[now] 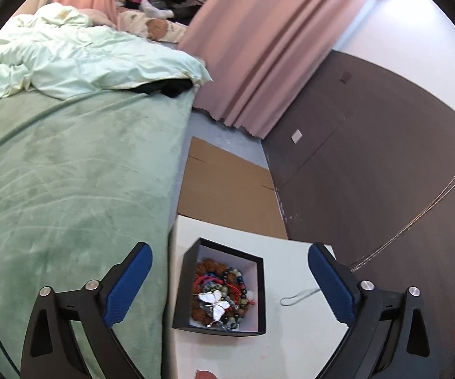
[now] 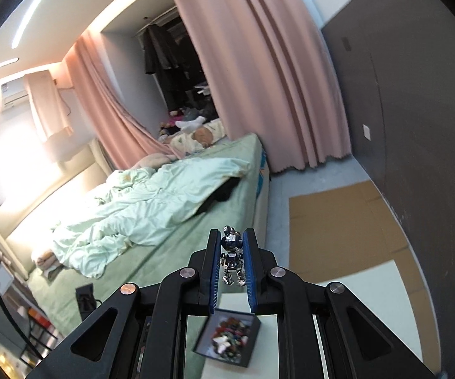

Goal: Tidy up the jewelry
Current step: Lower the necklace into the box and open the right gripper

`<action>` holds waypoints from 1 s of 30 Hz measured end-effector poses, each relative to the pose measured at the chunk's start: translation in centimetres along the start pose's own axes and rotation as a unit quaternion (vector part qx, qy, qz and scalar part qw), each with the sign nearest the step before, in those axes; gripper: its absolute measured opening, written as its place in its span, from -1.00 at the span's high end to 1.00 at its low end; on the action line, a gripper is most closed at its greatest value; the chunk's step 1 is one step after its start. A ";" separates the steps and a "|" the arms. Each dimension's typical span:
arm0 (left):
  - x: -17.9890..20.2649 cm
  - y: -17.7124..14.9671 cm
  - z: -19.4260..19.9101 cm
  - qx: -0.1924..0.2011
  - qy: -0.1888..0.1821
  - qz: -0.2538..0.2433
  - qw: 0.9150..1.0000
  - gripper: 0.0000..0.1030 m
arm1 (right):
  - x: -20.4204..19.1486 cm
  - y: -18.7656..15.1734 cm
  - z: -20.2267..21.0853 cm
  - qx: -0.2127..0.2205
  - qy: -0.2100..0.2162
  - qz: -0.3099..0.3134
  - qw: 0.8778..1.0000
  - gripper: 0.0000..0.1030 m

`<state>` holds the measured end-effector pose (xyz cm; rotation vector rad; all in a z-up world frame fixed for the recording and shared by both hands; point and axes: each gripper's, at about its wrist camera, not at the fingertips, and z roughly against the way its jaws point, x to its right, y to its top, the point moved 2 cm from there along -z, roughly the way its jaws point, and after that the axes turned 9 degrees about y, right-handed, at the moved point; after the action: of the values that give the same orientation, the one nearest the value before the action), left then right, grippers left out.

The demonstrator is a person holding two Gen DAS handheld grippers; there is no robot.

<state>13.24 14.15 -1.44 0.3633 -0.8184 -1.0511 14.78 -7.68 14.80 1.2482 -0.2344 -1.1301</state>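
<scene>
- The left gripper [image 1: 229,271] is hovering over a white tabletop [image 1: 293,341], its blue-padded jaws standing wide apart with nothing between them.
- A black jewelry box [image 1: 218,287] is sitting on the tabletop between the spread jaws, lid off, white inside.
- Beaded bracelets [image 1: 227,284] in brown, red and dark tones are lying heaped in the box, with a white butterfly pendant [image 1: 214,303] resting on top.
- The right gripper [image 2: 232,254] is holding well above the tabletop, its jaws clamped on a small silver figure pendant [image 2: 232,252].
- A thin silver chain [image 1: 410,224] is hanging from that pendant at the right edge of the left wrist view, running down behind the left gripper's right finger, its end lying on the tabletop just right of the box.
- A bed [image 1: 69,173] with a green cover is standing beside the tabletop, pink curtains [image 1: 259,47] behind it and flattened cardboard [image 1: 227,183] lying on the floor.
</scene>
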 end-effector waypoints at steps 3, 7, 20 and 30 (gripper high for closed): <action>-0.8 0.4 0.5 0.005 -0.005 0.011 1.000 -0.99 | -2.4 0.9 -0.3 0.006 0.009 0.015 1.000 0.70; -1.6 0.7 1.1 0.008 -0.007 0.014 1.000 -0.99 | -4.9 1.5 -1.0 0.009 0.019 0.028 0.999 0.70; -4.2 1.2 2.6 0.015 -0.020 0.044 0.999 -0.99 | -9.6 1.7 -3.4 0.003 0.035 0.047 0.998 0.70; -5.3 1.1 3.2 0.016 -0.018 0.052 0.998 -0.99 | -5.6 -3.9 -8.0 -0.067 0.023 0.003 0.997 0.70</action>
<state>10.27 19.65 -0.84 0.3265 -0.8778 -0.9505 15.50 2.08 10.88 1.1524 -0.1255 -1.0918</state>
